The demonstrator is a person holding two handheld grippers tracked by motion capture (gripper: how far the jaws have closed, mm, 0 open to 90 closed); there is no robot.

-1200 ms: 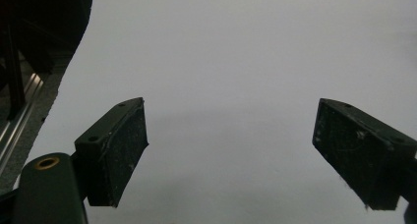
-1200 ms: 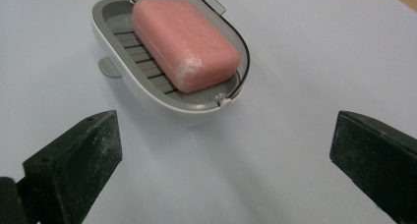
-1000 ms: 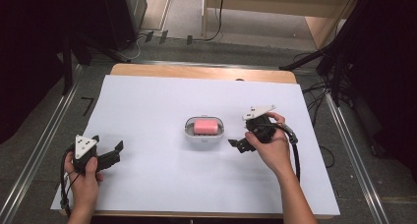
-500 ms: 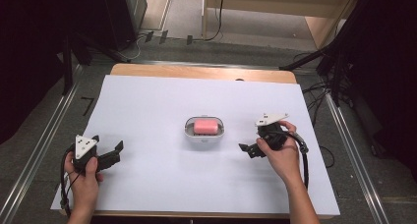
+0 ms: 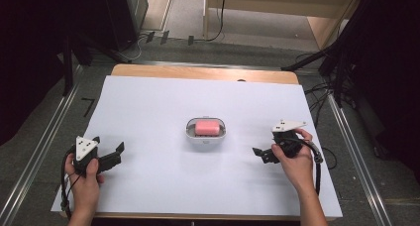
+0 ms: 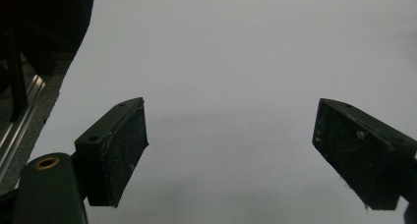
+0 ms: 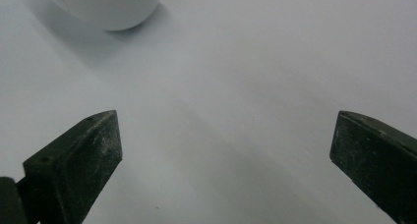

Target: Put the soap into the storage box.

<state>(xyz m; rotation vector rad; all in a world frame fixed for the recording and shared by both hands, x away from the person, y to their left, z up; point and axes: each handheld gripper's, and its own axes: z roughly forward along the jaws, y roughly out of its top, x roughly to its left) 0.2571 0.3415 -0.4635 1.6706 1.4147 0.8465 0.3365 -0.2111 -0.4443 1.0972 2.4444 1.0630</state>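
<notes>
A white soap dish (image 5: 206,135) holding a pink bar of soap (image 5: 206,127) stands at the middle of the white table sheet (image 5: 198,102). The dish's rounded wall (image 7: 105,5) shows at the top left of the right gripper view. My right gripper (image 5: 259,153) rests low on the sheet to the right of the dish, open and empty, jaws pointing left (image 7: 226,155). At the front left, my left gripper (image 5: 118,150) is held in a hand, open with nothing between its jaws (image 6: 228,150), pointing right over bare sheet.
The sheet's left edge and a metal rail (image 5: 34,156) run beside the left hand. A wooden table edge (image 5: 203,72) shows at the back. Cables (image 5: 322,156) trail from the right gripper near the right rail.
My right gripper has drawn back from the dish, moving right and toward the front of the table. The left gripper has stayed put.
</notes>
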